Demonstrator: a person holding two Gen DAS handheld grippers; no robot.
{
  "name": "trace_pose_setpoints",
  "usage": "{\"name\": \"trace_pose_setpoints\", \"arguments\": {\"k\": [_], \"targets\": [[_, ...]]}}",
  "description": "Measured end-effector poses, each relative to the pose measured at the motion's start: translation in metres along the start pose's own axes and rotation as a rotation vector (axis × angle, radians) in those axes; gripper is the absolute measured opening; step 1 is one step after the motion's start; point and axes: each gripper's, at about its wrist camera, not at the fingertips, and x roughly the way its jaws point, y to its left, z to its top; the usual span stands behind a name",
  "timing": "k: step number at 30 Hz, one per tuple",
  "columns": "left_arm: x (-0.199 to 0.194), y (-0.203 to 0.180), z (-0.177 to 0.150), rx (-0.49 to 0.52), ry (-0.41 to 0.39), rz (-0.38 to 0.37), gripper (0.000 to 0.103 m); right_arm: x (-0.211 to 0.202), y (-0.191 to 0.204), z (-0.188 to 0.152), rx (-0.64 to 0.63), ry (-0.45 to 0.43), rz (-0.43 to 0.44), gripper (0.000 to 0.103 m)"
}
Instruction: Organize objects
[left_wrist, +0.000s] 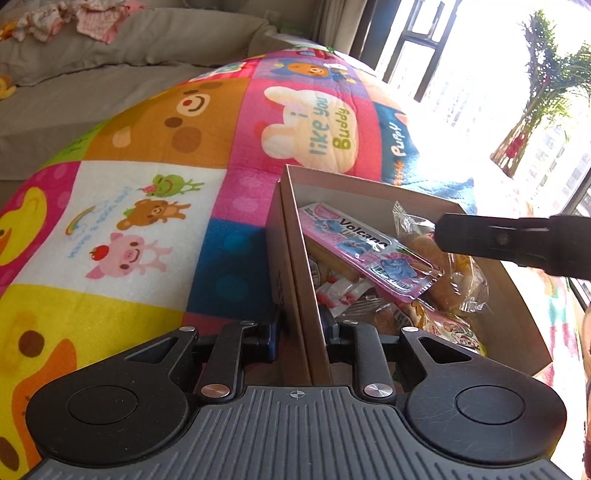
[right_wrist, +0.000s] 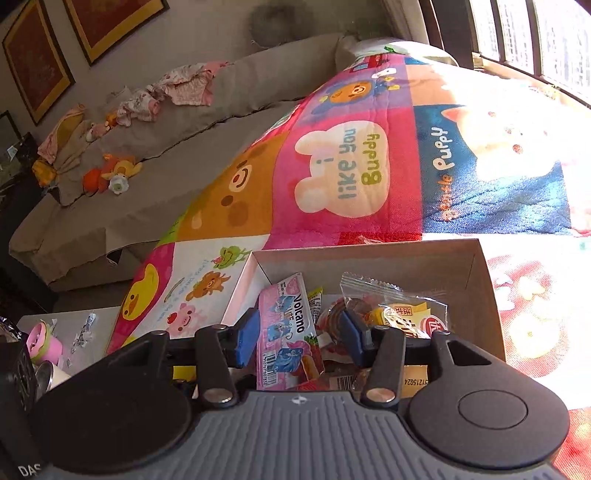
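Note:
A brown cardboard box (left_wrist: 295, 258) sits on a colourful cartoon blanket (left_wrist: 147, 206) and holds several snack packets. My left gripper (left_wrist: 301, 332) is shut on the box's near side wall, one finger outside and one inside. A pink "Volcano" packet (left_wrist: 365, 247) lies on top of the snacks, with a clear-wrapped bread packet (left_wrist: 450, 273) beside it. In the right wrist view the box (right_wrist: 484, 295) is below my right gripper (right_wrist: 297, 341), which is open just above the pink Volcano packet (right_wrist: 286, 332) and the clear-wrapped packet (right_wrist: 399, 306). The right gripper's finger (left_wrist: 480, 236) reaches in over the box from the right.
A grey sofa (right_wrist: 155, 147) with baby clothes and small toys lies behind the blanket. A side table (right_wrist: 66, 332) with a pink cup stands at the lower left. Windows (left_wrist: 417, 48) and a potted plant (left_wrist: 535, 92) are at the right.

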Motion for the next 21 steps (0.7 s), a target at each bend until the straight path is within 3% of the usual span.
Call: {"name": "trace_pose_setpoints", "arguments": {"k": [2,7,9,13,16,19,21], "targets": [[0.000,0.000,0.000,0.001,0.000,0.002,0.023,-0.027,0.006,-0.013,-0.091,-0.052,-0.040,0.051],[0.003,-0.008,0.004,0.022,0.004,0.030,0.021,-0.086,0.005,-0.068,-0.296,-0.143,-0.221,0.076],[0.007,-0.015,0.007,0.034,0.012,0.034,0.020,-0.097,0.001,-0.094,-0.353,-0.150,-0.295,0.081],[0.030,-0.042,0.021,0.084,0.039,0.006,0.017,-0.088,-0.015,-0.126,-0.334,-0.098,-0.338,0.082],[0.044,-0.056,0.032,0.120,0.018,0.007,0.013,-0.064,-0.027,-0.132,-0.292,-0.096,-0.397,0.084],[0.055,-0.058,0.038,0.178,-0.028,0.047,0.022,-0.044,-0.037,-0.124,-0.252,-0.114,-0.388,0.085],[0.063,-0.048,0.042,0.172,-0.011,0.089,0.042,-0.034,-0.036,-0.120,-0.272,-0.138,-0.423,0.085]]}}
